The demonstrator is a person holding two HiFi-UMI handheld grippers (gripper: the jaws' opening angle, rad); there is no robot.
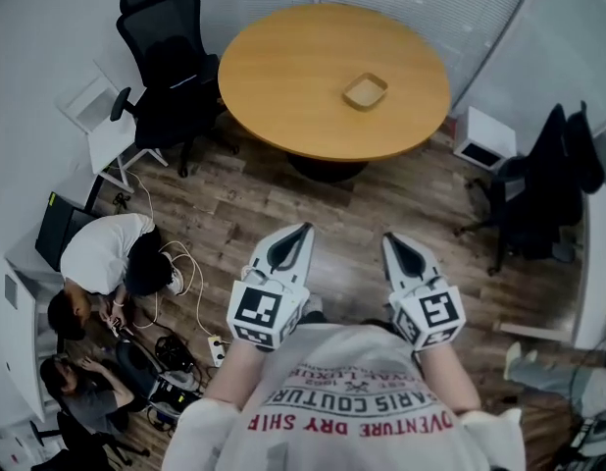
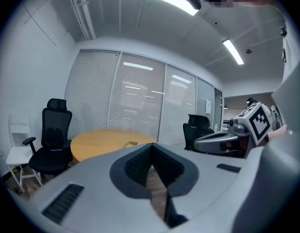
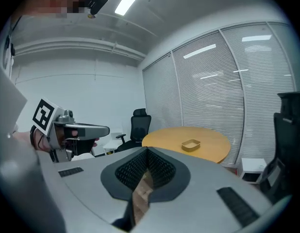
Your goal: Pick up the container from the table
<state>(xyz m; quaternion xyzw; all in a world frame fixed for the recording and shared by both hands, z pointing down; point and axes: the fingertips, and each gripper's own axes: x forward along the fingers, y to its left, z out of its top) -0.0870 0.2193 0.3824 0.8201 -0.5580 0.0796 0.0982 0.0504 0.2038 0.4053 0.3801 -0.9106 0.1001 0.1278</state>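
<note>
The container (image 1: 365, 91) sits right of centre on the far round desk (image 1: 283, 77); the left tongs (image 1: 297, 235) and right tongs (image 1: 393, 243) are both pressed together, empty, near the person, well apart from it.

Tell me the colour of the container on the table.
The container is tan; the head view shows it best.

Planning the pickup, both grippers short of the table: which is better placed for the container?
Right, marginally: the container sits on the right side of the table, closer to the right gripper than the left gripper. Both are shut.
</note>
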